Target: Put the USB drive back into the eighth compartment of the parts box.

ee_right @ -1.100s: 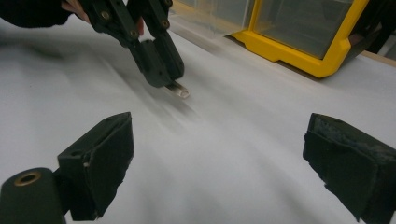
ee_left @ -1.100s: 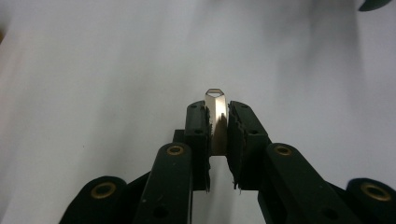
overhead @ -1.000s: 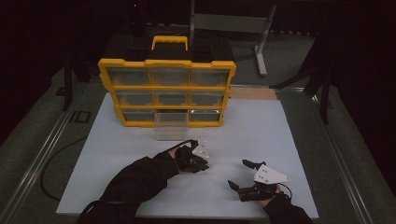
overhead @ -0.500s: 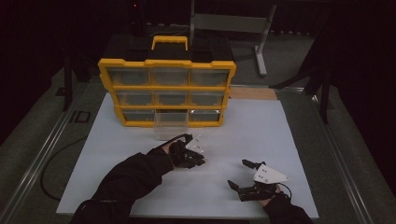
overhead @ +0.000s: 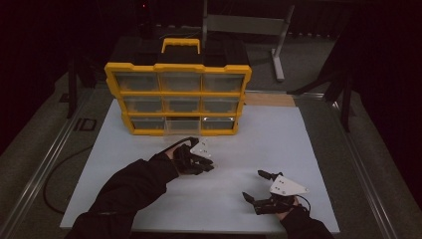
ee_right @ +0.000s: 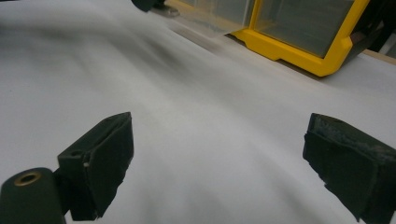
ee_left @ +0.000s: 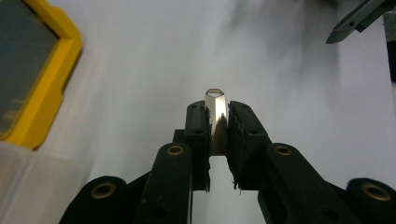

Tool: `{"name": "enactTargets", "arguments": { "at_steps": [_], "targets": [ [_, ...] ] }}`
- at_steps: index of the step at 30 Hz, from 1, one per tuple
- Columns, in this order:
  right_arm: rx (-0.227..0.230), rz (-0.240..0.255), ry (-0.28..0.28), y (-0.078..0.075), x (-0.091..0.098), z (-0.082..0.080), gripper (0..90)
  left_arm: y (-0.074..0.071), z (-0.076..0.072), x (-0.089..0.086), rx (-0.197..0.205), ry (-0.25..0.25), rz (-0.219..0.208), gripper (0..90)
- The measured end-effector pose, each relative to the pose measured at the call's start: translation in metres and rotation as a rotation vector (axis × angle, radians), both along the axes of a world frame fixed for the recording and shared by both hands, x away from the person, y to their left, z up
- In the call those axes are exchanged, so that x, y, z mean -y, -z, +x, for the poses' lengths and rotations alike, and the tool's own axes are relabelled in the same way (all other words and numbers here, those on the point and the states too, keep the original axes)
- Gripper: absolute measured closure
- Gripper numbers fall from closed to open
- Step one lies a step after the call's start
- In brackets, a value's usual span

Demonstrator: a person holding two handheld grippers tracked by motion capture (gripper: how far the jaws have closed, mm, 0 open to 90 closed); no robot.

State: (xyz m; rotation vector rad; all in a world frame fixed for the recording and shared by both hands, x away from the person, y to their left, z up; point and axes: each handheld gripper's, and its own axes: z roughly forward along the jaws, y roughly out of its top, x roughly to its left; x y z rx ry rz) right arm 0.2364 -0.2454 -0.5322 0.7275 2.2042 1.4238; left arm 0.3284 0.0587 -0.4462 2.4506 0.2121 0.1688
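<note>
Left tongs (ee_left: 218, 122) clamped on a small metal piece (ee_left: 215, 106); right tongs (ee_right: 219, 163) wide apart, empty.

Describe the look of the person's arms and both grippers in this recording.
Both arms wear black sleeves, and the left hand a black glove. Each gripper is black: the left gripper has jointed links with brass-coloured rivets and rough-edged pads, the right gripper blocky fingers. Each carries a pale grey triangular plate.

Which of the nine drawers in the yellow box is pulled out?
The middle drawer of the bottom row. Its clear front sticks out toward the person past the yellow box, while the other eight sit flush inside.
</note>
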Motion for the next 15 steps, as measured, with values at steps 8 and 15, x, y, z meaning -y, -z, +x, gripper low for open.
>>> {"name": "enactTargets", "arguments": {
  "at_steps": [8, 15],
  "targets": [
    [0.004, -0.002, 0.0, 0.0, 0.0, 0.0, 9.1, -0.013, 0.004, -0.009, 0.007, -0.012, -0.014, 79.8],
    [0.004, -0.003, -0.001, 0.0, 0.0, 0.0, 9.1, -0.022, 0.006, -0.016, 0.02, -0.029, -0.023, 79.8]
  ]
}}
